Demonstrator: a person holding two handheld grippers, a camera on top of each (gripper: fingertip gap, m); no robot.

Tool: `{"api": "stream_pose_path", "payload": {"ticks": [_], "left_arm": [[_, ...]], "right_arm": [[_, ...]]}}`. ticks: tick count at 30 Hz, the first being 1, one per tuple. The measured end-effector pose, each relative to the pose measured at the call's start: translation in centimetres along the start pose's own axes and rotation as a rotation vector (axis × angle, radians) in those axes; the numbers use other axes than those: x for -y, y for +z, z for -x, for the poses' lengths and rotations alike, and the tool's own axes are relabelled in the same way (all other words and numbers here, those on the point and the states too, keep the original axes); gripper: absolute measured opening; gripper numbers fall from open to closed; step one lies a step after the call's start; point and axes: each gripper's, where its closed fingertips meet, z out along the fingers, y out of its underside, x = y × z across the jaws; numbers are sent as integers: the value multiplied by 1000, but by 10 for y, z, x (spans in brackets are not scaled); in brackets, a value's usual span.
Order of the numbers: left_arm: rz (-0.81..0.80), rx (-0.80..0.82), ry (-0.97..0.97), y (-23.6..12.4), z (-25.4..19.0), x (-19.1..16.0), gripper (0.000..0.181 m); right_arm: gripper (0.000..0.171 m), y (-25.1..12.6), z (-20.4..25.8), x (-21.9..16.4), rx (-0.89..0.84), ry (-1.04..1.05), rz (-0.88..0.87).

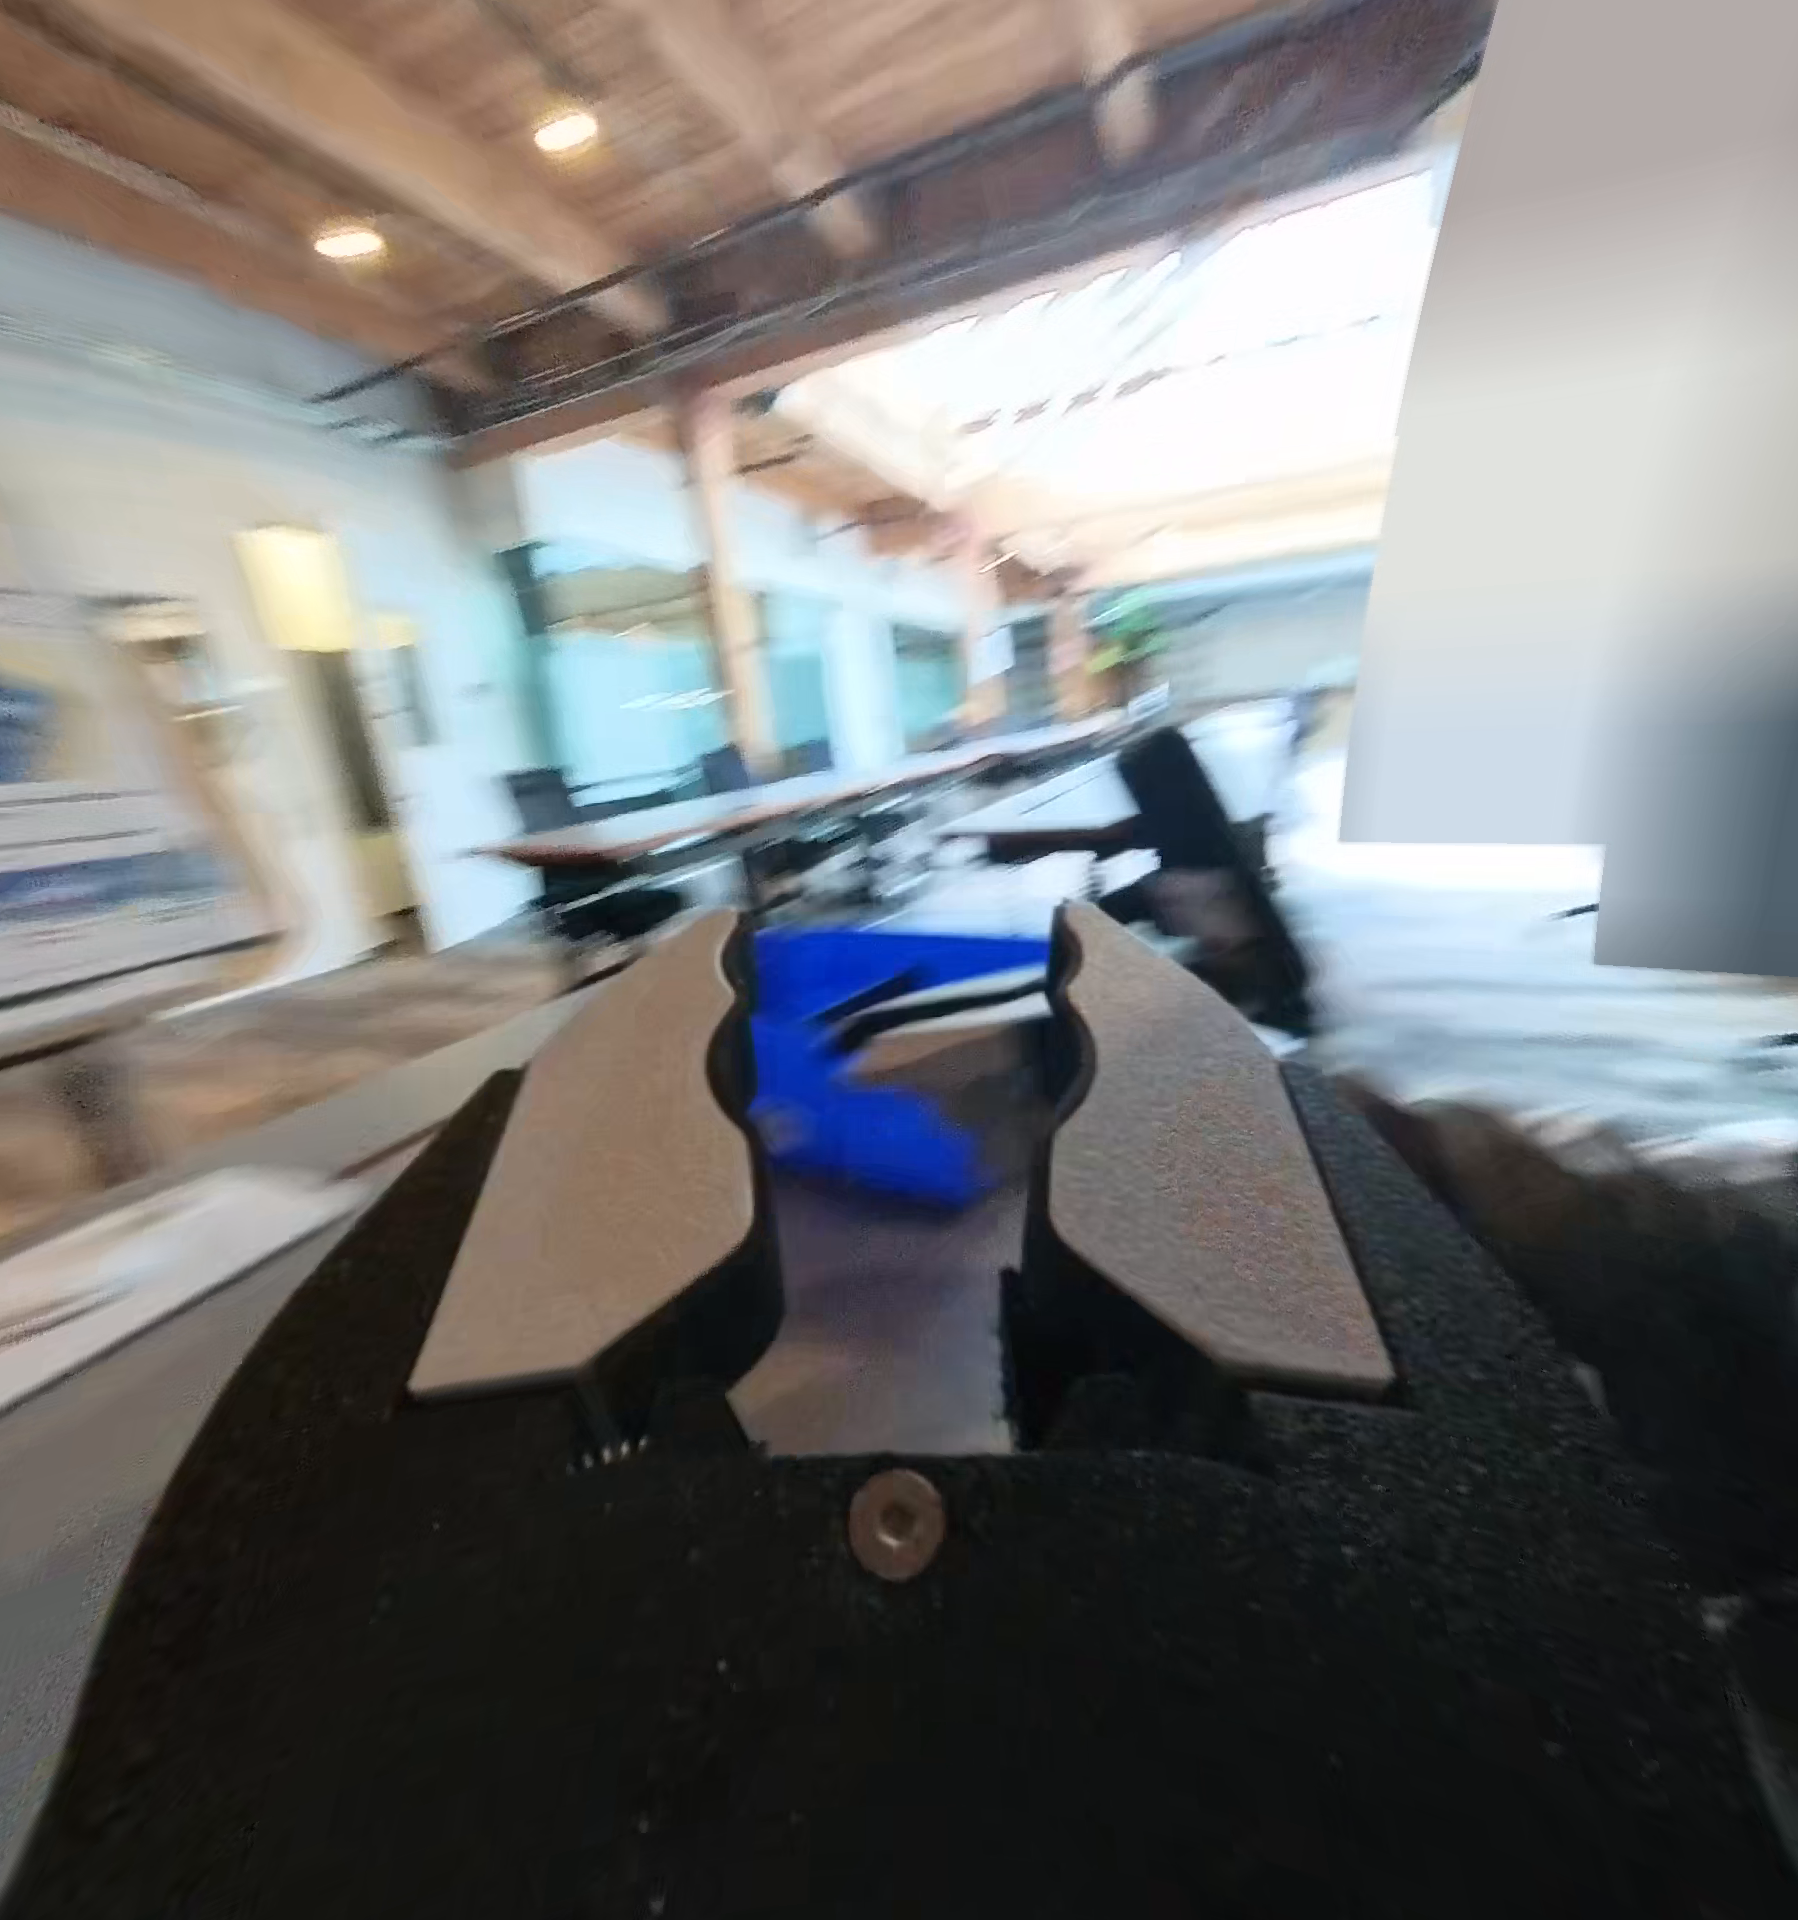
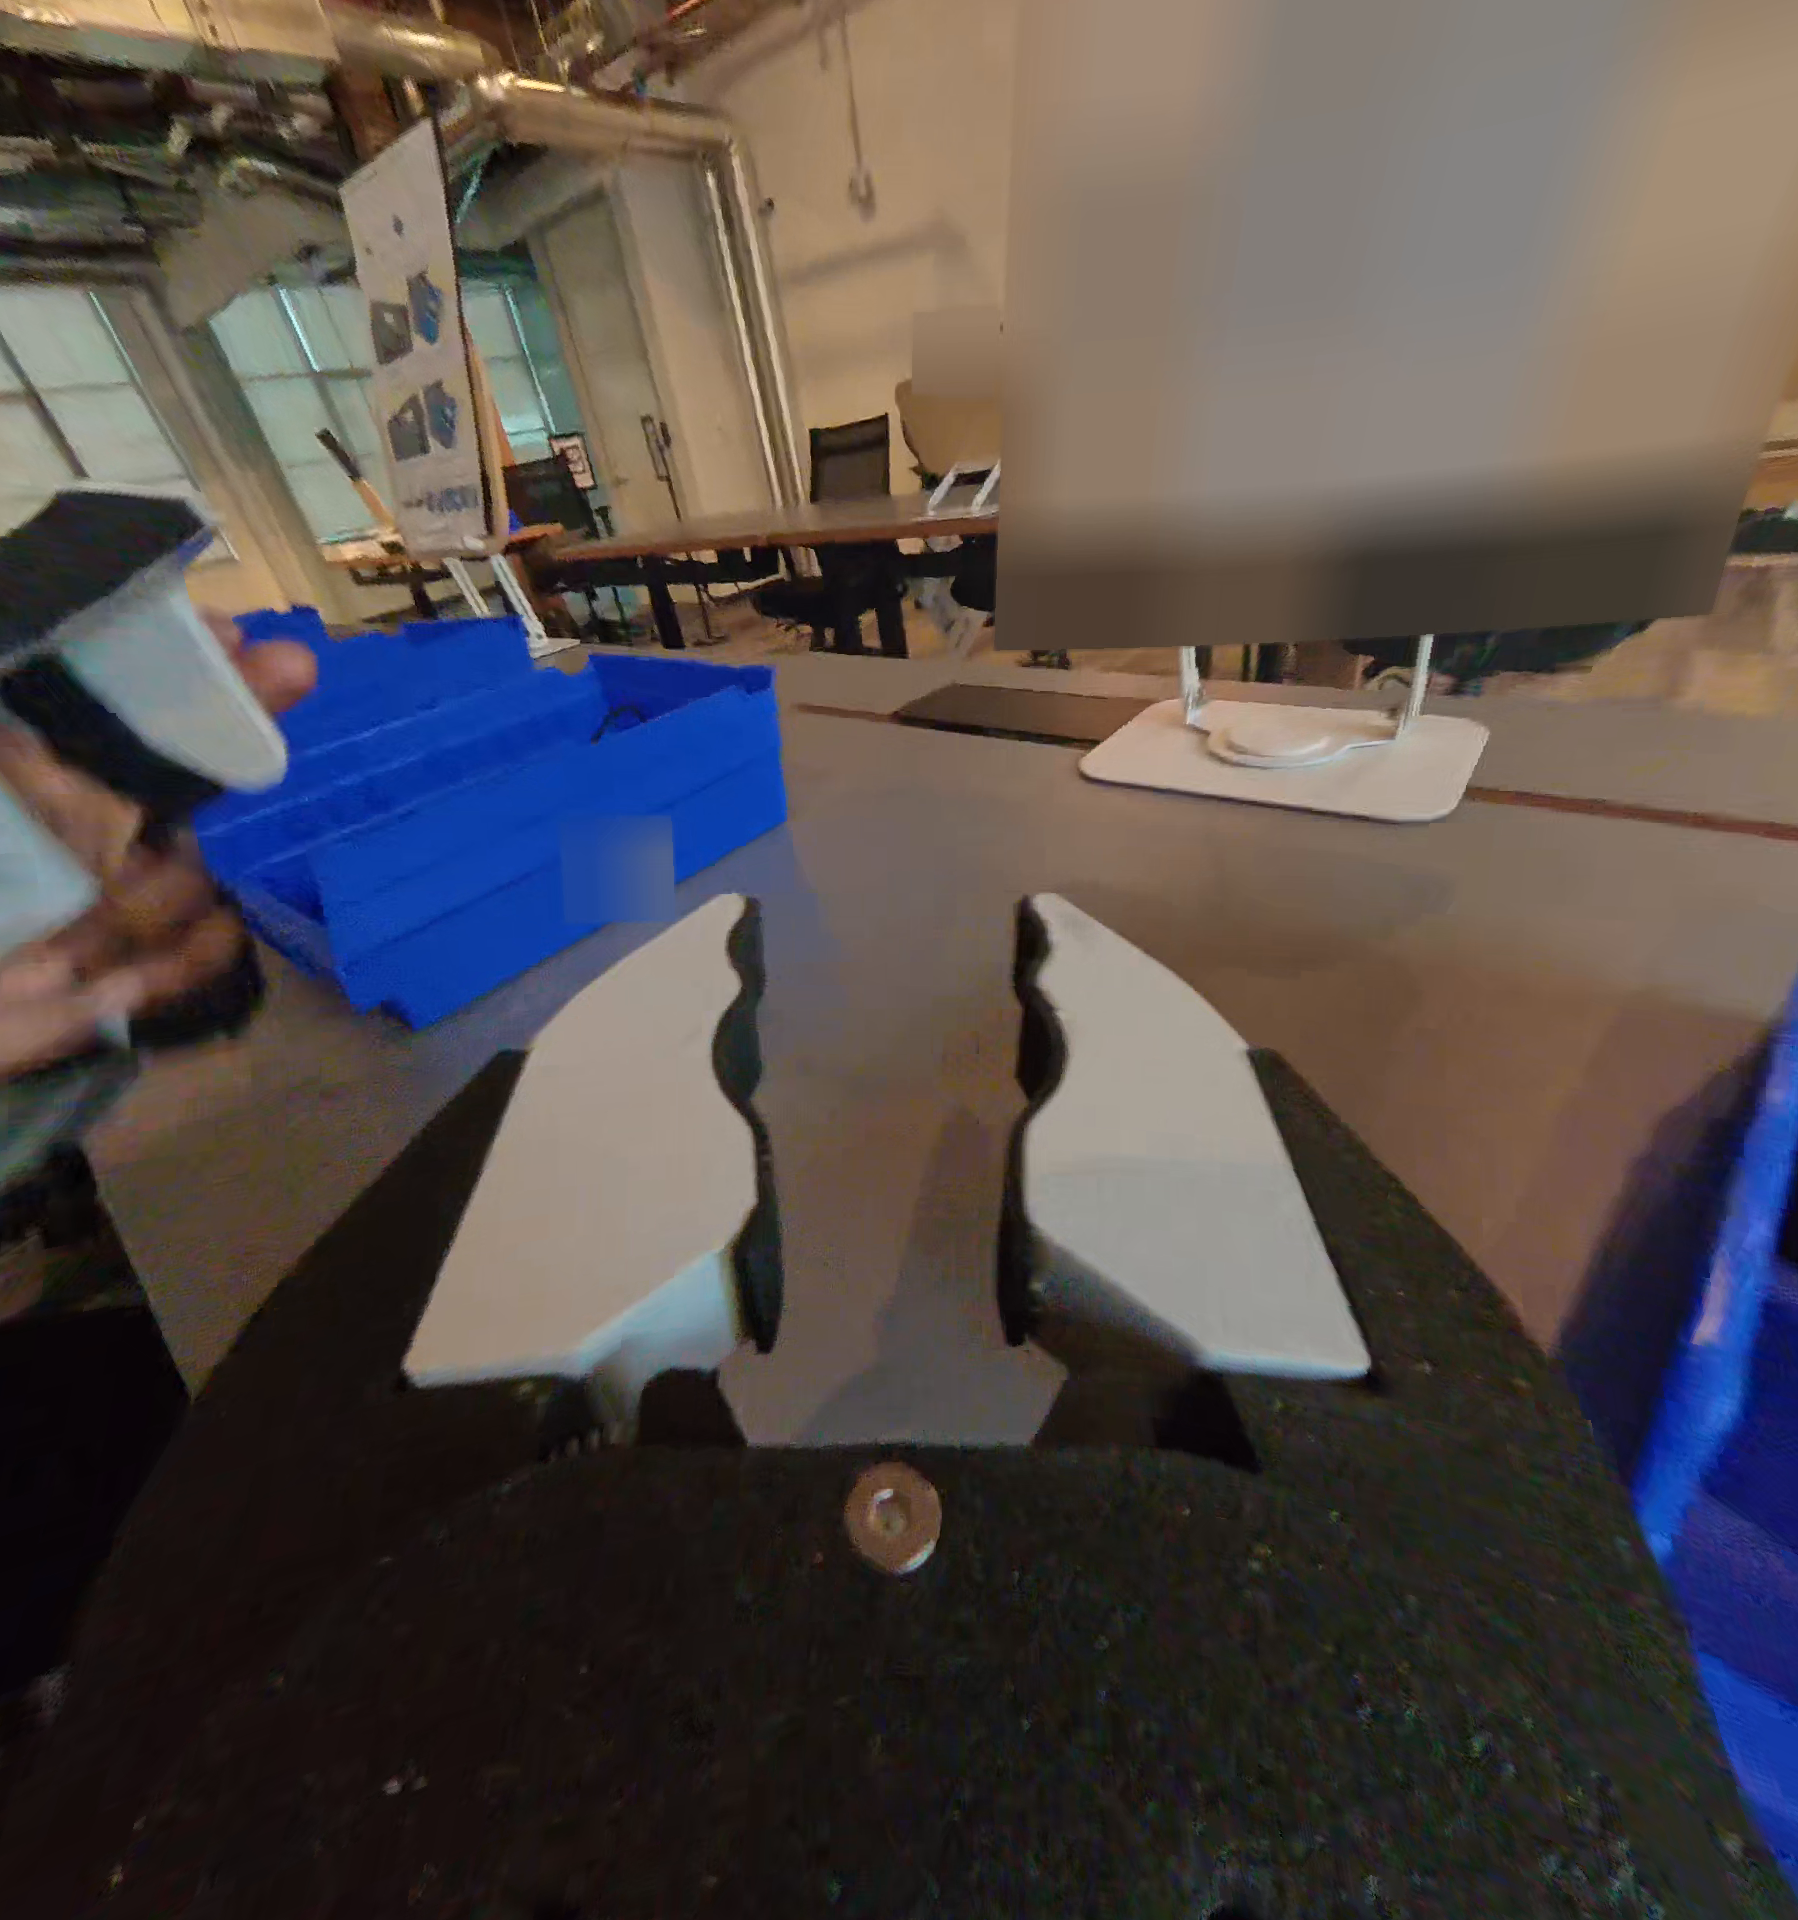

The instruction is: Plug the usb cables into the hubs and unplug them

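- The left gripper (image 1: 900, 935) points level across the room, its two grey fingers (image 1: 625, 1153) spread apart with nothing between them.
- Through the gap a blue bin (image 1: 853, 1081) shows, sitting on the grey worktop (image 1: 251, 1278) just beyond the fingertips; what it holds is too blurred to tell.
- The whole view is smeared by motion blur.
- Far off stand long tables (image 1: 770, 810) with dark chairs.
- A wooden ceiling (image 1: 355, 94) with two round lights runs overhead.
- At near right a dark blurred shape (image 1: 1601, 1299) sits beside the gripper body.
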Motion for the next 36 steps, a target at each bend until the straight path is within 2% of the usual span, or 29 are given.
{"api": "stream_pose_path", "payload": {"ticks": [2,5,7,10,14,18,26,36], "left_arm": [[169,288,130,-45,72,14,47],[536,787,245,-151,194,27,45],[759,951,153,-208,244,13,52],[977,1079,54,-252,287,-20,57],[1191,1123,-42,-271,315,-71,59],[1325,1192,-115,-290,338,-104,62],[1338,1247,-290,-299,356,-136,61],[1342,1286,-525,-306,356,-172,68]], "right_arm": [[61,-7,-6,11,12,-65,3],[61,-18,-15,21,6,-193,24],[57,-22,-21,30,-5,-223,23],[51,-26,-34,41,-14,-203,10],[51,-29,-49,46,0,-152,15],[49,-37,-60,49,3,-148,8],[47,-47,-72,45,-5,-154,-7],[45,-57,-77,52,-11,-164,-51]]}}
